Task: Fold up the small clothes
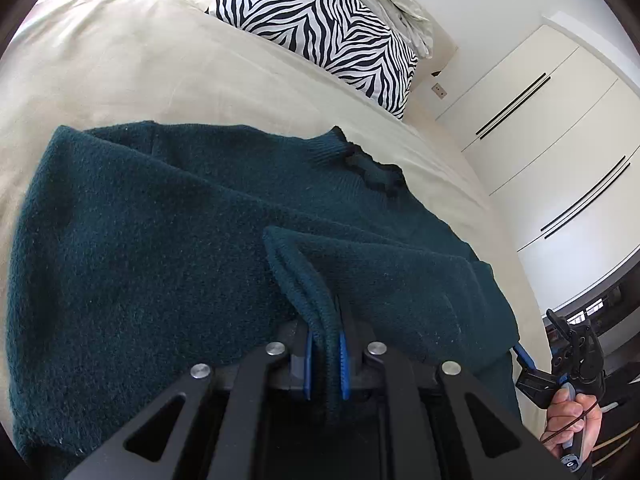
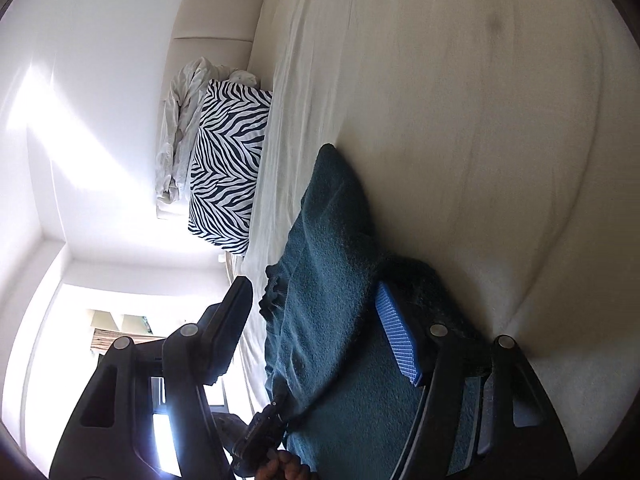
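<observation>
A dark teal knit sweater (image 1: pixel 160 240) lies spread on a cream bed (image 1: pixel 140 68), its neckline (image 1: pixel 372 168) toward the pillow. My left gripper (image 1: pixel 326 344) is shut on a ribbed folded edge of the sweater, which runs between its blue pads (image 1: pixel 344 360). In the right wrist view the sweater (image 2: pixel 332 240) lies between the wide-apart fingers of my right gripper (image 2: pixel 312 292), which is open; one blue pad (image 2: pixel 400 340) rests against the knit. That right gripper (image 1: pixel 538 336) also shows at the sweater's right edge, held by a hand (image 1: pixel 568 424).
A zebra-print pillow (image 1: pixel 320 28) leans at the head of the bed with crumpled white bedding (image 1: pixel 404 4) behind it. White wardrobe doors (image 1: pixel 560 128) stand past the bed's right side. Bare cream sheet (image 2: pixel 480 120) stretches beyond the sweater.
</observation>
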`<act>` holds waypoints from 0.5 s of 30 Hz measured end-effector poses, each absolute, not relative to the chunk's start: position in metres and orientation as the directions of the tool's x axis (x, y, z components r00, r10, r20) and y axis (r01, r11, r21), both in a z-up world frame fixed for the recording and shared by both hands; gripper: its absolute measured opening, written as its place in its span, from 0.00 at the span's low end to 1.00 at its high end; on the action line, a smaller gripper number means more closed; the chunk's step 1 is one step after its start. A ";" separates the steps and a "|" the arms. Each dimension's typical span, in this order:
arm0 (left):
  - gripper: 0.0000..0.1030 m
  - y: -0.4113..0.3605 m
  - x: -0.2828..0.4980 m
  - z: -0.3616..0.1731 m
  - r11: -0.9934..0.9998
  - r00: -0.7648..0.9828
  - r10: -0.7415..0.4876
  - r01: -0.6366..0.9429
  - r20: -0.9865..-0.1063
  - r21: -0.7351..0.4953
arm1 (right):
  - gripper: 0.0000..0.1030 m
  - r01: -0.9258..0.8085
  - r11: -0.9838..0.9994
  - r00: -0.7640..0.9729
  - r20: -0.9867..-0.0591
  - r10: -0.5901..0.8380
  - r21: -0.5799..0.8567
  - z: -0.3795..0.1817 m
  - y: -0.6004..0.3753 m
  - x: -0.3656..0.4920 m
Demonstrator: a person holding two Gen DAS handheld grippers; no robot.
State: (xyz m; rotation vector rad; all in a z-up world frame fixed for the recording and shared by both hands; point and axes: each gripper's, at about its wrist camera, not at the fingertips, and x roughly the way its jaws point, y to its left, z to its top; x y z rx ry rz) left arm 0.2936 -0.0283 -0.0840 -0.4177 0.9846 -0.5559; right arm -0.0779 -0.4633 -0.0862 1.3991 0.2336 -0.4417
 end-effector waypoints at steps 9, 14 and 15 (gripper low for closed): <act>0.13 -0.021 0.292 -0.094 0.757 0.454 -0.642 0.248 -0.618 -0.605 | 0.63 0.475 0.313 0.876 -0.475 -0.079 0.823 -0.029 -0.477 -0.041; 0.14 -0.023 0.294 -0.097 0.757 0.463 -0.643 0.259 -0.610 -0.600 | 0.63 0.519 0.340 0.814 -0.575 0.082 0.784 -0.065 -0.499 0.018; 0.14 -0.023 0.294 -0.097 0.758 0.463 -0.642 0.260 -0.611 -0.599 | 0.61 0.546 0.348 0.790 -0.607 0.090 0.762 -0.075 -0.503 0.025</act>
